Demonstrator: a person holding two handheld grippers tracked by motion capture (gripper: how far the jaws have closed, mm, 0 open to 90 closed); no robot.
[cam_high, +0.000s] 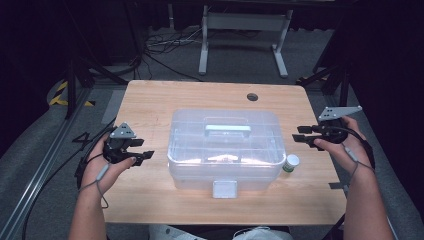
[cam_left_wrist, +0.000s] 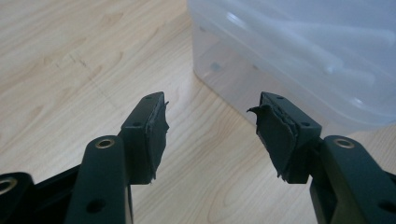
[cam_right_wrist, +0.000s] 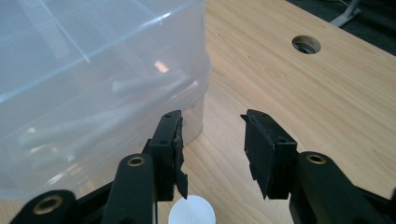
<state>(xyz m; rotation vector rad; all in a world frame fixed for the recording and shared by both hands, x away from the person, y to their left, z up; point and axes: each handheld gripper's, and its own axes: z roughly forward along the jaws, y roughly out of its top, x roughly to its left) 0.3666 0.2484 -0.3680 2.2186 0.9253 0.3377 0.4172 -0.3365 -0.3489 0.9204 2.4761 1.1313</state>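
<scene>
Sat at mid-bench: clear plastic storage box (cam_high: 226, 148), lid shut, pale green handle (cam_high: 227, 128) on top, white latch (cam_high: 224, 189) at the near side. Stood just beside the box's right near corner: small white-capped bottle with green label (cam_high: 291, 163).

Hovered off the box's left side, apart from it: left gripper (cam_high: 145, 155), held in the left hand (cam_high: 107, 162), jaws spread wide with nothing between them. Seen in the left gripper view: worn dark pads (cam_left_wrist: 156, 135), bare wooden bench (cam_left_wrist: 70, 70) in the gap, box corner (cam_left_wrist: 299, 51) ahead and to the right, not touched.

Hovered off the box's right side, likewise apart: right gripper (cam_high: 300, 137), in the right hand (cam_high: 345, 150), jaws parted and empty. Seen in the right gripper view: box wall (cam_right_wrist: 93, 84) at left close to the left jaw, contact not clear; bottle's white cap (cam_right_wrist: 192, 211) low between the jaws, below them; round cable hole (cam_right_wrist: 306, 44) in the bench farther off.
</scene>
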